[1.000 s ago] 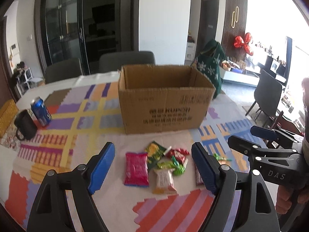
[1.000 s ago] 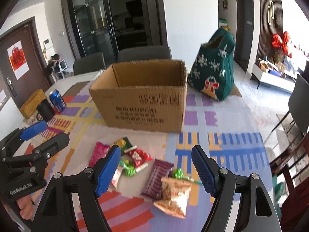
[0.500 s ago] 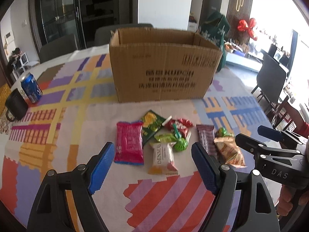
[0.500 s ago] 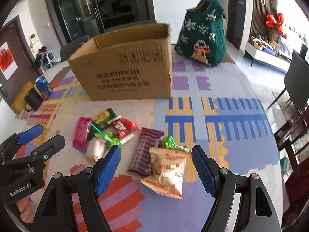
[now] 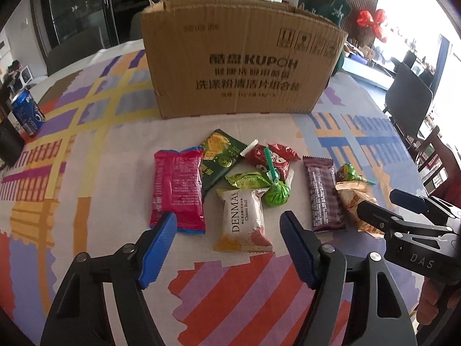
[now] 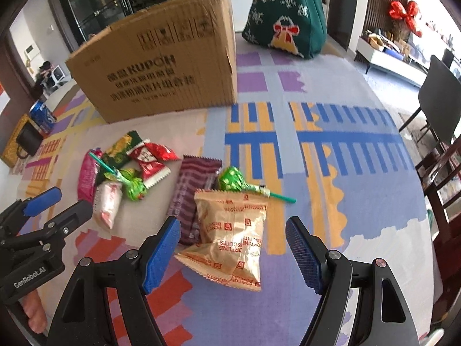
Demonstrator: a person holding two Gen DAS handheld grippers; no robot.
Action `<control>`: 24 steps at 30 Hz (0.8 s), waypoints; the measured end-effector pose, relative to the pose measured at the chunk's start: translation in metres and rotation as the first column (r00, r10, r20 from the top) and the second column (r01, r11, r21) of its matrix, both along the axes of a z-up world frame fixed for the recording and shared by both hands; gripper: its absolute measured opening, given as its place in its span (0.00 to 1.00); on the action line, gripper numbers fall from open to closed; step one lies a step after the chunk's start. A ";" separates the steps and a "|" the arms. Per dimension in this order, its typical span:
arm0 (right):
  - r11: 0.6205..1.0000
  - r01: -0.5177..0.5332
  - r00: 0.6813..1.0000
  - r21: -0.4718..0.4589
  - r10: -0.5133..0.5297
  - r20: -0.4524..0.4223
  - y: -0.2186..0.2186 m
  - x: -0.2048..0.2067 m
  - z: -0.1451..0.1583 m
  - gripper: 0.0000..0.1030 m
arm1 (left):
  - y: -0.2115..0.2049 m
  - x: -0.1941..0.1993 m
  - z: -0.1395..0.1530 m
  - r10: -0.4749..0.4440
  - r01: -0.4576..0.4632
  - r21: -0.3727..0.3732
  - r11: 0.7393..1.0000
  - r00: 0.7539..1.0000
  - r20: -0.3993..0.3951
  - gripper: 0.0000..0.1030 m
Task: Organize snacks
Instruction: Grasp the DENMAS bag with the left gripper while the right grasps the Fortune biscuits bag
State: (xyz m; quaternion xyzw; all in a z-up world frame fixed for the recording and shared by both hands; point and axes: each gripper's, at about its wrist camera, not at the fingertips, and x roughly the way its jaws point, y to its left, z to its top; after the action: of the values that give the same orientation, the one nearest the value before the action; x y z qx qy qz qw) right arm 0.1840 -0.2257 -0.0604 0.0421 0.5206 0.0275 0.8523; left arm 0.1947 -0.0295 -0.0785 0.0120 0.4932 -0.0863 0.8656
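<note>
Several snack packets lie on the patterned tablecloth in front of an open cardboard box point(image 5: 242, 60), also in the right wrist view point(image 6: 161, 66). My left gripper point(image 5: 229, 249) is open and empty, low over a white Denmas packet point(image 5: 243, 222), with a pink packet point(image 5: 177, 191) to its left. My right gripper point(image 6: 232, 255) is open and empty, its fingers either side of a tan biscuit bag point(image 6: 233, 236). A maroon packet point(image 6: 193, 193) and a green lollipop point(image 6: 234, 178) lie beside that bag.
A blue can point(image 5: 26, 112) and a black mug point(image 5: 8, 144) stand at the far left. A green Christmas bag point(image 6: 288, 14) stands behind the box on the right. Dark chairs point(image 6: 440, 98) stand off the table's right edge.
Both grippers have moved forward and down toward the snacks, which now look larger and closer. Both stay open and empty.
</note>
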 end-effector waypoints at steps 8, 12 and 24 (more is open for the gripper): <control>1.000 0.012 0.999 0.008 -0.012 -0.044 -0.002 0.005 -0.015 0.74 | -0.001 0.014 -0.018 -0.010 0.009 -0.017 1.000 0.999 -0.048 0.55; 1.000 0.014 0.999 0.019 -0.013 -0.048 -0.002 0.006 -0.018 0.69 | -0.004 0.019 -0.023 -0.020 0.019 -0.023 1.000 0.998 -0.060 0.48; 0.999 -0.005 0.999 0.039 0.007 -0.053 0.003 0.007 -0.021 0.46 | -0.008 0.023 -0.033 -0.035 0.028 -0.061 0.998 0.994 -0.108 0.34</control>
State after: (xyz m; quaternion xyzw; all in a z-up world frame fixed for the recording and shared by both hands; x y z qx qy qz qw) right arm 0.1910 -0.2231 -0.0817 0.0577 0.5426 0.0388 0.8371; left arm 0.2174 -0.0379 -0.1115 -0.0106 0.5367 -0.1149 0.8359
